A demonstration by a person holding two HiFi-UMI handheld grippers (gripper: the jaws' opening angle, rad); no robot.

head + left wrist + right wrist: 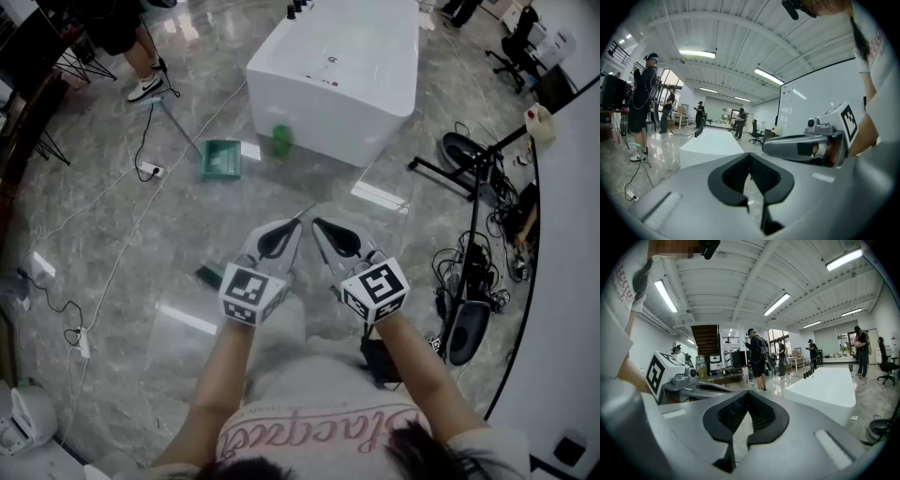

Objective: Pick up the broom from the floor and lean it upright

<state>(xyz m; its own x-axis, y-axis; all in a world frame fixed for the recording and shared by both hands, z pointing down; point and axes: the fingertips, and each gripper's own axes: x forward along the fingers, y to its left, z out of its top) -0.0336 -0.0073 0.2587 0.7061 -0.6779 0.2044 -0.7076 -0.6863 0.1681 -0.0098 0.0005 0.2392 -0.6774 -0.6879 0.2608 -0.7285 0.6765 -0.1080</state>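
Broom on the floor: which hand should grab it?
Probably left. The broom lies ahead and leftward, nearer the left tongs; the right tongs would have to cross over. Both are shut and empty.

The left gripper (296, 225) half hides a dark green thing (207, 275); its kind unclear.
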